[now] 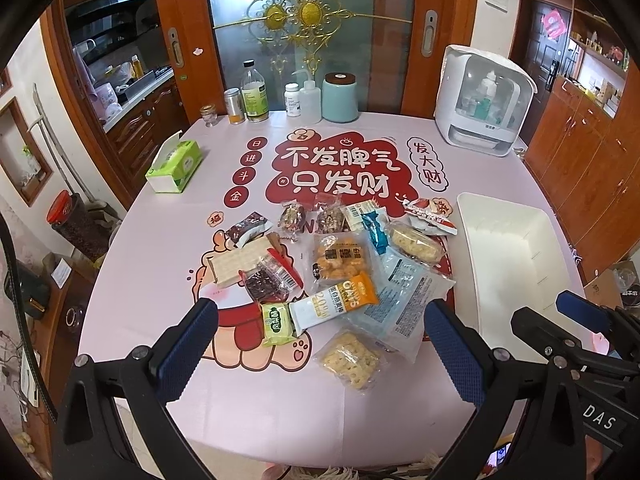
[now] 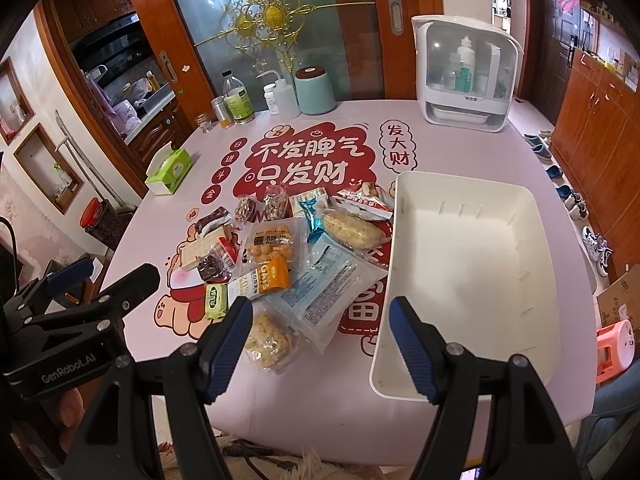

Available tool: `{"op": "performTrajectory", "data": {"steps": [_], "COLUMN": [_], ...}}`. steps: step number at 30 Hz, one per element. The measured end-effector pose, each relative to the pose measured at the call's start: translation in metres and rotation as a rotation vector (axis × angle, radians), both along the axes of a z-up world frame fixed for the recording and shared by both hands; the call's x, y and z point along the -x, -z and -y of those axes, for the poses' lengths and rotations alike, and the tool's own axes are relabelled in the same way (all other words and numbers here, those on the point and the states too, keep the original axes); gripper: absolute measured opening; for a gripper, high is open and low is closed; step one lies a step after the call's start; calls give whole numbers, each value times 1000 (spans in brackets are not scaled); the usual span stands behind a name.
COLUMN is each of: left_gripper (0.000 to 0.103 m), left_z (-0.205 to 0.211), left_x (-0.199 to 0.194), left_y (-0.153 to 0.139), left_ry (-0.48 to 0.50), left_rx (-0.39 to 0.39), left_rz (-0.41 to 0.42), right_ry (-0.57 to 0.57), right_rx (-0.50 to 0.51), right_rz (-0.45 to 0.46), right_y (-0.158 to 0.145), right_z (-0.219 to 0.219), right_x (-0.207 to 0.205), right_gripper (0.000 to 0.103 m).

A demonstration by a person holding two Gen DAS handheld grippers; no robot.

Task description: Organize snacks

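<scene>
Snacks (image 1: 336, 264) lie in a loose heap at the middle of the worktop (image 1: 160, 264), which is covered by a smooth pink cloth printed with red cartoon art and Chinese characters. From the left wrist view, the heap is all crinkly plastic wrappers: a flat orange-and-white oat bar (image 1: 338, 302), a small green square packet (image 1: 277, 322), a clear bag of pale lattice crackers (image 1: 352, 358), a large pale-blue pouch (image 1: 404, 300) and a cream wafer block (image 1: 240, 266). To the right of the heap sits a white plastic bin (image 1: 516, 256), rectangular with rounded corners, holding nothing. The left tongs (image 1: 320, 344) are spread wide over the near edge of the heap, their blue ribbed pads gripping nothing. A green tissue box (image 1: 176, 166) lies near the left edge, and a glossy teal jar (image 1: 340, 98) with a dark lid stands at the back.

From the right wrist view, the snacks (image 2: 280, 256) lie just left of the white plastic bin (image 2: 548, 280), whose smooth interior is bare. The right tongs (image 2: 320, 344) are spread apart, one pad above the lattice crackers (image 2: 268, 344), the other over the bin's near left wall, pinching nothing. The left tongs (image 2: 108, 276) show at lower left, also spread.
</scene>
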State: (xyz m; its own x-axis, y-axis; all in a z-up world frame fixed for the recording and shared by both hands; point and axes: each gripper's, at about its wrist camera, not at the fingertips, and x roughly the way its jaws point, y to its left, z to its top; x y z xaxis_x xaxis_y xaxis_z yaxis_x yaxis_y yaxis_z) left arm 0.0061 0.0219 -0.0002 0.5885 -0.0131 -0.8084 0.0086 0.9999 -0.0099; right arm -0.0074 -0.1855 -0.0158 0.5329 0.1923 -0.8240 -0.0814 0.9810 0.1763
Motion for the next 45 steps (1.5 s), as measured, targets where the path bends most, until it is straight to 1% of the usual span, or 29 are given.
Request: {"op": "performTrajectory", "data": {"steps": [8, 15, 18, 21, 24, 28, 30, 32, 36, 40, 42, 44, 45], "left_gripper": [102, 102, 102, 102, 102, 102, 102, 102, 102, 102, 102, 102, 99], "left_z": [-22, -44, -52, -61, -76, -95, -103, -111, -117, -120, -119, -116, -114], "left_x": [1, -11, -17, -27, -36, -46, -50, -54, -61, -70, -76, -84, -88], "left_y": [4, 0, 0, 4, 13, 33, 44, 60, 95, 135, 155, 177, 187], "left_ry": [5, 26, 45, 69, 99, 145, 182, 232, 289, 313, 311, 292, 283], "left_rx": [-1, 6, -12, -35, -24, -55, -52, -41, -54, -4, 38, 70, 83], "left_rz": [0, 18, 20, 0, -17, -51, -78, -107, -180, -285, -335, -390, -413], "right_ry": [-10, -5, 8, 28, 33, 15, 4, -9, -18, -21, -19, -23, -34], "right_rx": [-3, 1, 24, 59, 71, 80, 86, 81, 68, -5, -33, -42, -38], "right_rz": [-5, 6, 25, 39, 11, -55, -92, -127, -196, -238, -253, -256, -250], "right_y": [1, -5, -11, -11, -1, 23, 40, 57, 92, 127, 143, 155, 161], "right_z": [-15, -38, -46, -55, -64, -77, -86, -92, -100, -104, -105, -108, -110], "right_x": [-2, -5, -9, -14, -21, -26, -29, -31, -33, -32, -34, -35, -35], "right_gripper": [72, 72, 72, 72, 72, 71, 71, 71, 71, 71, 71, 71, 71]}}
